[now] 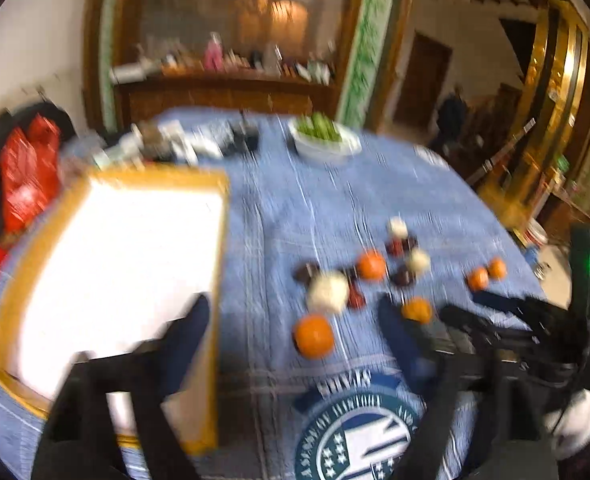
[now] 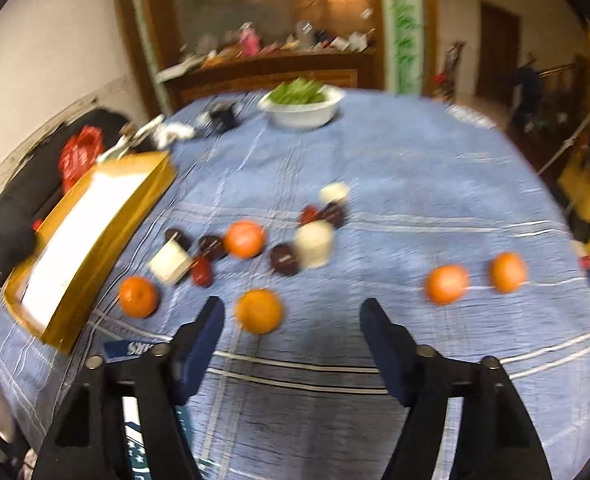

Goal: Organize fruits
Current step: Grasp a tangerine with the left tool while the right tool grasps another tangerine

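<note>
A: Both views blurred. Right wrist view: right claw [image 2: 291, 320] spread wide, holding nothing, above the blue-clothed desk [image 2: 415, 160]. Nearest orange [image 2: 259, 311] sits between its fingers, slightly left, just past the tips; touching or not, can't tell.

B: Left wrist view?

A: Left claw [image 1: 295, 316] also spread wide and empty. Left finger overlaps the gold-rimmed tray [image 1: 115, 264], right finger is near the small orange [image 1: 416, 310]. The right gripper's body enters from the right edge, visible only in this view. So is the round printed emblem [image 1: 355, 428] on the cloth at the near edge.

B: Fruit layout?

A: Right view: five oranges. One near the tray [image 2: 138, 297], one in the middle cluster [image 2: 243, 239], two well apart to the right [image 2: 447, 284] [image 2: 507, 272]. Dark red-brown fruits [image 2: 283, 259] and white cups [image 2: 314, 245] mixed in the cluster; exact type unclear.

B: Tray?

A: Left side of desk, white inside, nothing in it.

B: Free room?

A: Bare cloth between the cluster and the white bowl of greens [image 2: 301, 106] at the far edge, and across the near right. Clutter far left [image 2: 167, 132].
</note>
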### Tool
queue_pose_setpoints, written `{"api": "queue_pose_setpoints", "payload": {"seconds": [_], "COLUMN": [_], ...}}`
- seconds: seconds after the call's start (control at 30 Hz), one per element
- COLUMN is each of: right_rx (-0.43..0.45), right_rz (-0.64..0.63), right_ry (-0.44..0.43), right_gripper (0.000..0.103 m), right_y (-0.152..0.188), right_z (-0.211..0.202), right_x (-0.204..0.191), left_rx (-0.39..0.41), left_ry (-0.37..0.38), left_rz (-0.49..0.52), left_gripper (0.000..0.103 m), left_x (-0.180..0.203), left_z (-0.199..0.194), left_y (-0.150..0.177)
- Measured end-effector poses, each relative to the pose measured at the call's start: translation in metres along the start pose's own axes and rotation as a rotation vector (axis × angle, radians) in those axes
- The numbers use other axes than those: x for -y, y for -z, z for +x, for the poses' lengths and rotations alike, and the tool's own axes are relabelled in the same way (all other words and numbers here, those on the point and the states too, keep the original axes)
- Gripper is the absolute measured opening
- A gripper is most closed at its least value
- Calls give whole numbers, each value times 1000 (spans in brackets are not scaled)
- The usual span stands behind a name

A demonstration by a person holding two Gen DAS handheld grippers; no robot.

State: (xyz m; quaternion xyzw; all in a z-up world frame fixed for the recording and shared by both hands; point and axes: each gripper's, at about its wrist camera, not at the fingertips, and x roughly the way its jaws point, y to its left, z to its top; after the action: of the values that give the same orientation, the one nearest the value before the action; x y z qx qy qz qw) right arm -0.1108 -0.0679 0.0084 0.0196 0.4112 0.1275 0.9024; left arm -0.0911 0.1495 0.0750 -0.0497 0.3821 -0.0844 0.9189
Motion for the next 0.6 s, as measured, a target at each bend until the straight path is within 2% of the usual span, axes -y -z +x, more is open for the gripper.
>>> {"api": "queue_pose_setpoints", "payload": {"seconds": [0.03, 0.1, 0.23, 0.4, 0.6], "right_rx": [-15, -34, -51, -25, -20], "right_rz": [-5, -5, -3, 34, 68], "right_ry": [-9, -21, -25, -84, -113], "right_gripper": [71, 69, 61, 39, 38], "right_y": [2, 3, 3, 8, 7], "right_z": [9, 22, 47, 43, 41], "right_x": [-3, -5, -6, 1, 6], "left_rx": [-28, -78, -103, -158, -159], "left_ry": [-1, 27, 61, 77, 29], "left_rz": [7, 26, 106, 168, 207], "left_gripper": [44, 38, 38, 46, 48], "left_x": [1, 4, 17, 34, 40], "left_z": [8, 21, 32, 51, 63], "left_y": [2, 9, 18, 19, 10]}}
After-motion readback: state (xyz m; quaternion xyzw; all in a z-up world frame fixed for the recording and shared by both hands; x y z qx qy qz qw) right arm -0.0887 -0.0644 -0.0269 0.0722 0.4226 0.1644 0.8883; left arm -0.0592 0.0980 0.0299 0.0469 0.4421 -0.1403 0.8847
